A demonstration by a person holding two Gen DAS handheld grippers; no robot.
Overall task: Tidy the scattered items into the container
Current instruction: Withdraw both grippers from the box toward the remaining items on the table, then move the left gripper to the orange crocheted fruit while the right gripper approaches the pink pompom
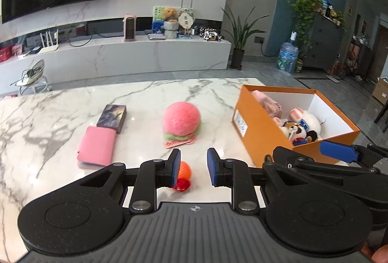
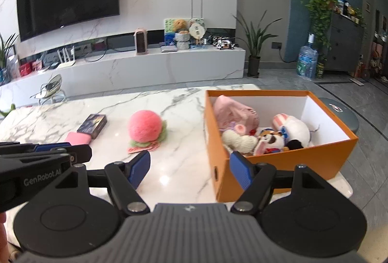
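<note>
The orange cardboard box [image 2: 278, 161] stands open at the right end of the marble table [image 2: 169, 166], its inside walls white, with a white printed label [image 1: 240, 122] on one short end whose writing is too small to read. Inside lie soft toys: a pink plush piece [image 2: 234, 113] at the far end, a round white plush with a pink striped ear [image 2: 294, 128], and a small brown-and-white stuffed animal [image 2: 270, 139] near the front wall. Still out on the table are a fuzzy pink ball on a green felt base [image 1: 181, 121], a flat pink pouch [image 1: 97, 145], a dark printed card box [image 1: 112, 115] touching the pouch's far edge, and a small orange ball with a red tuft [image 1: 183, 174]. The left gripper [image 1: 193, 170] hangs over that orange ball, jaws narrowly apart and empty. The right gripper [image 2: 190, 166] holds nothing, jaws wide, beside the box's near corner. "GenRobot.AI" is printed on the left gripper's side.
</note>
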